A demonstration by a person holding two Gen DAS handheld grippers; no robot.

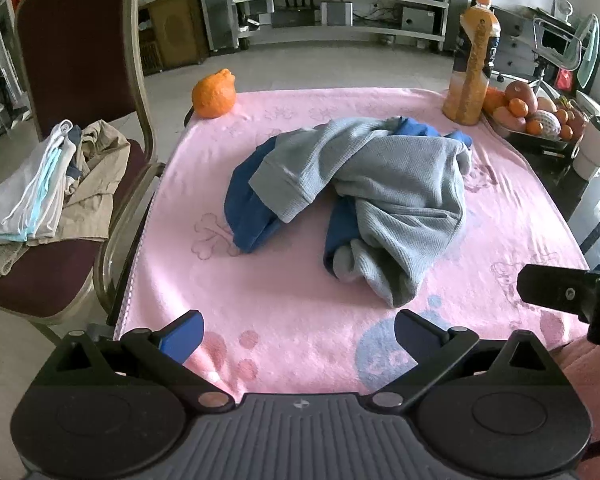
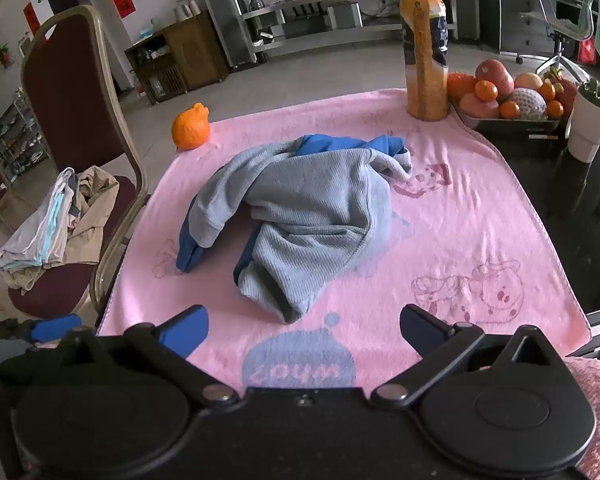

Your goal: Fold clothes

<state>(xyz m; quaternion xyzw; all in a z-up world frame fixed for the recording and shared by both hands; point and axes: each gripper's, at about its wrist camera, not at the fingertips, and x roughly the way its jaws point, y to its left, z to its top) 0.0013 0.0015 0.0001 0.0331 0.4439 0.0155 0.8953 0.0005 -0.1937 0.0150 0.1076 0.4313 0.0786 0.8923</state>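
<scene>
A crumpled grey and blue garment (image 1: 380, 192) (image 2: 312, 208) lies bunched in the middle of a pink blanket (image 1: 284, 312) (image 2: 480, 220) that covers the table. My left gripper (image 1: 300, 336) hovers open over the blanket's near edge, short of the garment, with nothing between its blue-padded fingers. My right gripper (image 2: 304, 332) is open too, at the near edge just in front of the garment's grey cuff. In the left wrist view a black part of the right gripper (image 1: 568, 292) shows at the right side.
A maroon chair (image 1: 72, 60) (image 2: 68, 92) on the left carries a pile of clothes (image 1: 48, 192) (image 2: 56, 224). An orange fruit (image 1: 214, 94) (image 2: 191, 122) sits on the far left corner. A juice bottle (image 1: 474, 64) (image 2: 426, 48), fruit tray (image 1: 536, 116) (image 2: 508, 100) and white cup (image 2: 590, 124) stand far right.
</scene>
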